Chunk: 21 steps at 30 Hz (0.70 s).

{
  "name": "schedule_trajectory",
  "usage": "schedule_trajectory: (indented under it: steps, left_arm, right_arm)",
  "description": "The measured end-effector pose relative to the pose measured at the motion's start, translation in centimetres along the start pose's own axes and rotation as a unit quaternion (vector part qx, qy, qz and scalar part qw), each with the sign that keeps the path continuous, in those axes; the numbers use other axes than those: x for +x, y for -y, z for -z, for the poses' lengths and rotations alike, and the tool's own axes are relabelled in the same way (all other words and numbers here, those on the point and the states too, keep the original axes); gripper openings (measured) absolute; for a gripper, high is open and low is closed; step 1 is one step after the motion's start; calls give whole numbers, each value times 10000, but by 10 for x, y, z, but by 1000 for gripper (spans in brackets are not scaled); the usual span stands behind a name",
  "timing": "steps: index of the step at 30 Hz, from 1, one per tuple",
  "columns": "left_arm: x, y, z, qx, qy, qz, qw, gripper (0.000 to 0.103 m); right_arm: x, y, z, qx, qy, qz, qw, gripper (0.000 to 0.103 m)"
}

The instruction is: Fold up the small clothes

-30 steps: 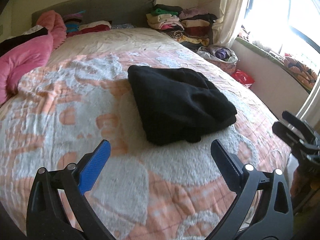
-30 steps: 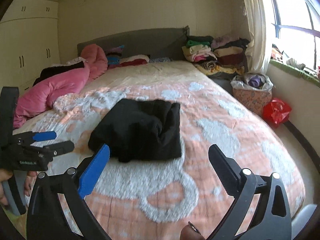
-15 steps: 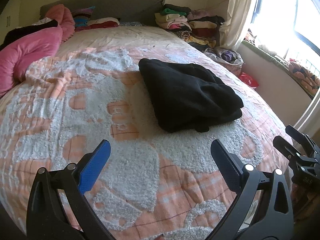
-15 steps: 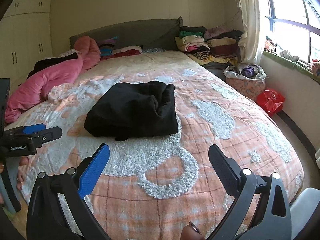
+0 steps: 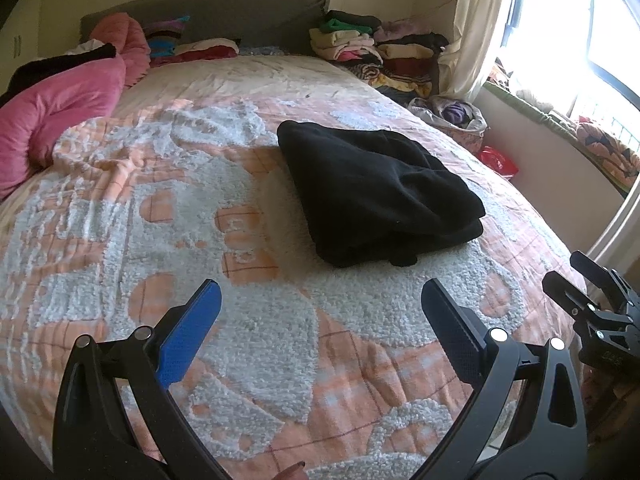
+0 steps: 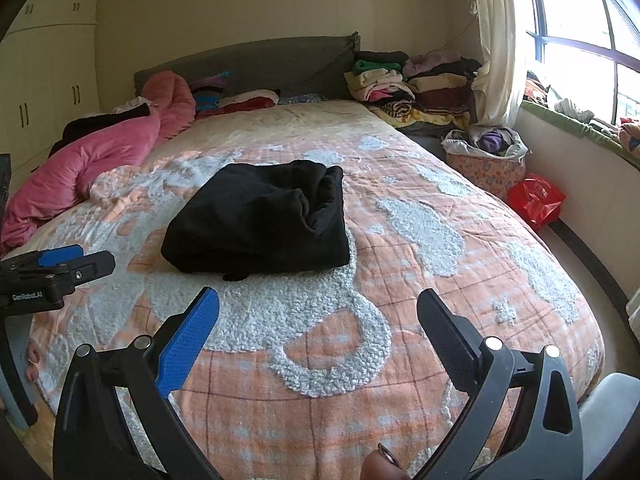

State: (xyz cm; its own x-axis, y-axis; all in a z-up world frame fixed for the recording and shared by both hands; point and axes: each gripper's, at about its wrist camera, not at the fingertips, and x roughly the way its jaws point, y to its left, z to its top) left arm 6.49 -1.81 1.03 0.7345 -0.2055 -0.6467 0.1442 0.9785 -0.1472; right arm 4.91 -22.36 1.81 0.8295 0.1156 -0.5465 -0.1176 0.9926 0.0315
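Note:
A folded black garment (image 5: 372, 188) lies in the middle of the bed, on the orange and white blanket (image 5: 248, 304); the right wrist view shows the same black garment (image 6: 260, 220) from the foot end. My left gripper (image 5: 320, 308) is open and empty, well short of the garment's near edge. My right gripper (image 6: 318, 312) is also open and empty, likewise back from the garment. Each gripper shows in the other's view: the right gripper (image 5: 576, 276) at the far right, the left gripper (image 6: 80, 260) at the far left.
A pink duvet (image 6: 84, 172) is bunched at the bed's left side. Stacked folded clothes (image 6: 408, 84) sit beside the headboard at the back right. A basket of clothes (image 6: 484, 160) and a red bag (image 6: 536, 200) stand on the floor by the window wall.
Both grippers have drawn back from the black garment toward the foot of the bed, so it sits farther away. Both stayed open; the garment has not moved.

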Motion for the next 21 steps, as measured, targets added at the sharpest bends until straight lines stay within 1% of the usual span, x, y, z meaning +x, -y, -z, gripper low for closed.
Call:
schedule_trajectory:
  steps: [12, 21]
  left_arm:
    - [-3, -1, -2, -54, 44, 49, 10000, 94]
    - [-1, -1, -1, -32, -11, -70, 10000, 94]
  right_arm:
    - [-1, 0, 0, -17, 5, 24, 10000, 99]
    - [1, -1, 2, -59, -28, 11, 10000, 99]
